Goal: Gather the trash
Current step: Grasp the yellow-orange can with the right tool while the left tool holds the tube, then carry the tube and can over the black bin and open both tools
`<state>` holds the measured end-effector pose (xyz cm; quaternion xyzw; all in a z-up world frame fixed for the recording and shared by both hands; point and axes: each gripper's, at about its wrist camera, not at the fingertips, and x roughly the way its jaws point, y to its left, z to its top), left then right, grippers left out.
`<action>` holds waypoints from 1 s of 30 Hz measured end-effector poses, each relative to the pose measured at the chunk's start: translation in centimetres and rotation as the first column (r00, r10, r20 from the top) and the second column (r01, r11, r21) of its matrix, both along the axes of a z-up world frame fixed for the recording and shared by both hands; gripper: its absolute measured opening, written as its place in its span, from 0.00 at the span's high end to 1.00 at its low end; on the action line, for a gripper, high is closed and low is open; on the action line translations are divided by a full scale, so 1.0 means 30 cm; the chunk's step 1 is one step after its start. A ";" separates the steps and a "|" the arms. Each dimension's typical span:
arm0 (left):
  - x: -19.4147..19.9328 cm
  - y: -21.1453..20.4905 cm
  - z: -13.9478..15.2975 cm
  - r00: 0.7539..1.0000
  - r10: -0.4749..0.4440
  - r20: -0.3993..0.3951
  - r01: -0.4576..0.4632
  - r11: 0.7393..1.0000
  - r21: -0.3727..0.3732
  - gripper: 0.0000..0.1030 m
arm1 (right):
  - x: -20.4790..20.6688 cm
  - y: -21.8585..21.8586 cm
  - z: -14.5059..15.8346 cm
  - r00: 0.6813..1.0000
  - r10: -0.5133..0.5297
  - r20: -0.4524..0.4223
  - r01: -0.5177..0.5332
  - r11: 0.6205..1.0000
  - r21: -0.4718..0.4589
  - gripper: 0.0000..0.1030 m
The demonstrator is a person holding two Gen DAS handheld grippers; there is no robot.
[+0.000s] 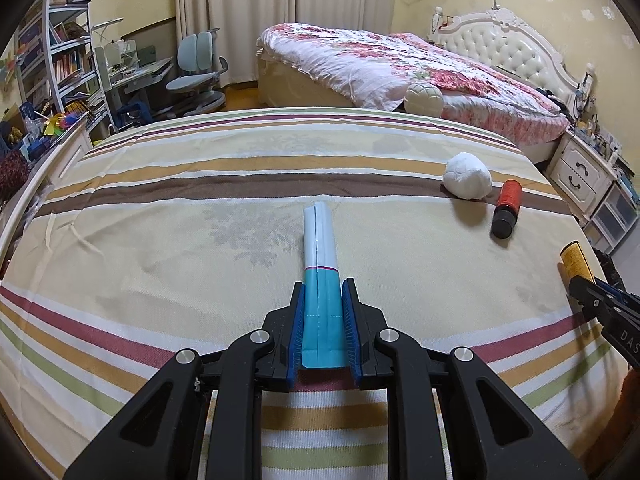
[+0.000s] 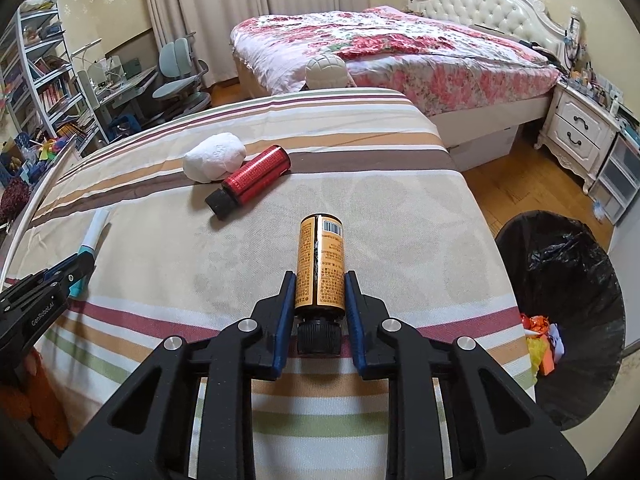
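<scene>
Already both tools are gripping trash on the striped bed (image 2: 400, 216). The right tool (image 2: 320, 280) is clamping its pads on an orange bottle (image 2: 320, 264), cap toward the camera, the long axis running straight away along the fingers, far end resting on the cover. The left tool (image 1: 322, 292) is pinching a flat blue-and-white packet (image 1: 320, 260), which is likewise pointing straight ahead along its fingers and lying on the cover.

What matters next is the black-lined bin (image 2: 560, 280): it is sitting on the floor just off the bed's right edge, near the right tool and well apart from the left one. So the right hand is the nearer, and its bottle probably goes first, swung rightward over the edge.

Both tools are angling steeply down toward the bed. A red bottle (image 2: 252, 178) and a white wad (image 2: 214, 156), touching each other, are waiting farther off on the bed.
</scene>
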<state>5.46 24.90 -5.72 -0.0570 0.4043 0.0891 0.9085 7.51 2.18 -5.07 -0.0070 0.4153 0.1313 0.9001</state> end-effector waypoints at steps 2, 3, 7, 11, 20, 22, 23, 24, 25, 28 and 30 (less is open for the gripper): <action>-0.003 -0.004 0.000 1.000 -0.002 0.000 0.002 1.000 0.000 0.81 | -0.006 -0.009 0.004 1.000 0.001 0.003 -0.001 1.000 0.005 0.77; -0.006 -0.011 0.002 1.000 -0.004 0.001 0.004 1.000 0.002 0.81 | -0.010 -0.013 0.006 1.000 0.001 0.005 -0.001 1.000 0.007 0.77; -0.022 -0.053 0.009 1.000 -0.021 0.006 0.021 1.000 0.003 0.81 | -0.022 -0.029 0.015 1.000 0.000 0.012 0.000 1.000 0.015 0.77; -0.032 -0.106 0.007 0.999 -0.046 0.006 0.046 0.999 0.002 0.81 | -0.035 -0.047 0.022 1.000 -0.002 0.019 0.002 1.000 0.019 0.77; -0.032 -0.226 0.015 0.994 -0.113 0.013 0.113 0.994 -0.005 0.81 | -0.059 -0.118 0.041 0.999 -0.029 0.036 0.027 0.999 0.030 0.77; -0.032 -0.253 0.018 0.992 -0.128 0.015 0.128 0.992 -0.006 0.81 | -0.065 -0.137 0.042 0.999 -0.036 0.039 0.035 0.999 0.031 0.77; -0.031 -0.268 0.020 0.991 -0.136 0.017 0.136 0.991 -0.006 0.81 | -0.068 -0.146 0.043 0.998 -0.040 0.042 0.039 0.999 0.032 0.77; -0.028 -0.288 0.024 0.989 -0.147 0.020 0.148 0.989 -0.006 0.81 | -0.069 -0.155 0.044 0.998 -0.045 0.044 0.044 0.999 0.032 0.77; -0.029 -0.302 0.025 0.987 -0.156 0.022 0.157 0.988 -0.005 0.81 | -0.071 -0.168 0.045 0.998 -0.052 0.045 0.050 0.998 0.033 0.77; -0.022 -0.356 0.033 0.982 -0.187 0.028 0.187 0.982 -0.001 0.81 | -0.073 -0.210 0.046 0.996 -0.072 0.049 0.071 0.997 0.036 0.77; -0.017 -0.395 0.039 0.977 -0.210 0.032 0.210 0.978 0.002 0.81 | -0.076 -0.245 0.049 0.994 -0.092 0.052 0.090 0.995 0.039 0.77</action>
